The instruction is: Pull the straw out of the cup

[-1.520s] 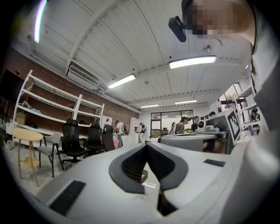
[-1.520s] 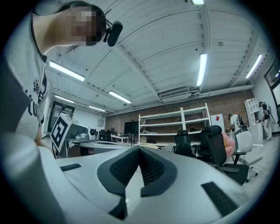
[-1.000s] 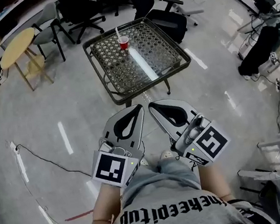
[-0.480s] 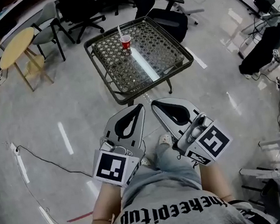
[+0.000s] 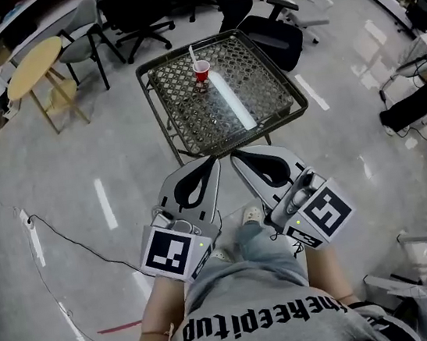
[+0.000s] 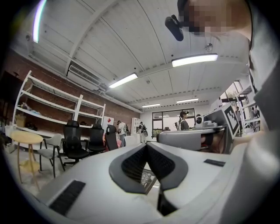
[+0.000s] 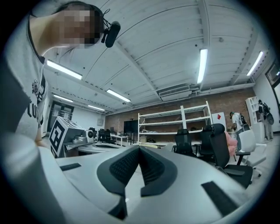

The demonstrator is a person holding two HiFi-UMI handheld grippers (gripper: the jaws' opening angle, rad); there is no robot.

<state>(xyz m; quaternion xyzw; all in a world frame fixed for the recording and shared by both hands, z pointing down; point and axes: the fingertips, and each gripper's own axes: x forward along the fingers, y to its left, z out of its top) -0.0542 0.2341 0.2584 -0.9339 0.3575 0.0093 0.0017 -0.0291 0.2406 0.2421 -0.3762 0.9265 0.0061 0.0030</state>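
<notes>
While one cup (image 5: pixel 201 71) with one straw (image 5: pixel 192 54) stands on the table (image 5: pixel 191 120), left claw (image 5: pixel 213 161) and right claw (image 5: pixel 234 156) sit closed, empty.

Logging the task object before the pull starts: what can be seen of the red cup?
The red cup is small and plastic-looking with a pale rim, standing upright near the far edge of the dark lattice-top table. A white straw sticks out of it, leaning left. Only the table and straw touch it.
</notes>
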